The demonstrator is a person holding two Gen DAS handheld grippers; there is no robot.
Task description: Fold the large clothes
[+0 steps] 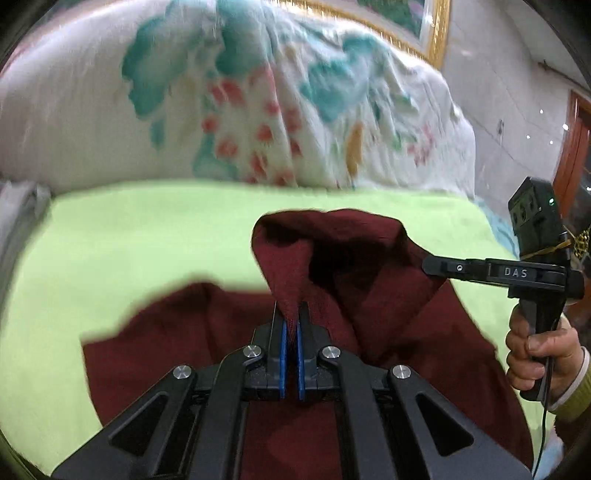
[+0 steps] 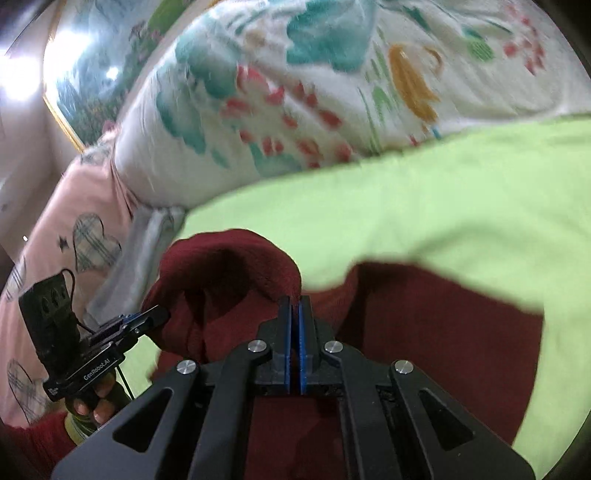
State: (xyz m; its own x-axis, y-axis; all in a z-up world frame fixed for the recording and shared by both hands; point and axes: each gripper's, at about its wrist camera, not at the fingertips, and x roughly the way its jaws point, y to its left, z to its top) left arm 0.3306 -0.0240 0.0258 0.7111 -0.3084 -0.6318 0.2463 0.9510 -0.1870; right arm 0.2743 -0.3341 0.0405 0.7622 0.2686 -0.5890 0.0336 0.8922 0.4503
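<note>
A dark red knitted garment point(image 1: 369, 295) lies on a lime green sheet point(image 1: 129, 240). My left gripper point(image 1: 291, 314) is shut on a raised fold of the garment. My right gripper point(image 1: 430, 266) comes in from the right and pinches the same lifted edge. In the right wrist view my right gripper point(image 2: 294, 306) is shut on the garment point(image 2: 424, 332), and my left gripper point(image 2: 157, 317) holds the lifted edge at the left. The edge hangs between the two grippers above the rest of the garment.
A big white quilt with teal and red flowers point(image 1: 258, 103) is piled behind the sheet. A pink pillow with heart prints point(image 2: 74, 229) lies at the left. A gold-framed picture point(image 1: 424, 26) hangs on the wall; a wooden door point(image 1: 576, 147) stands far right.
</note>
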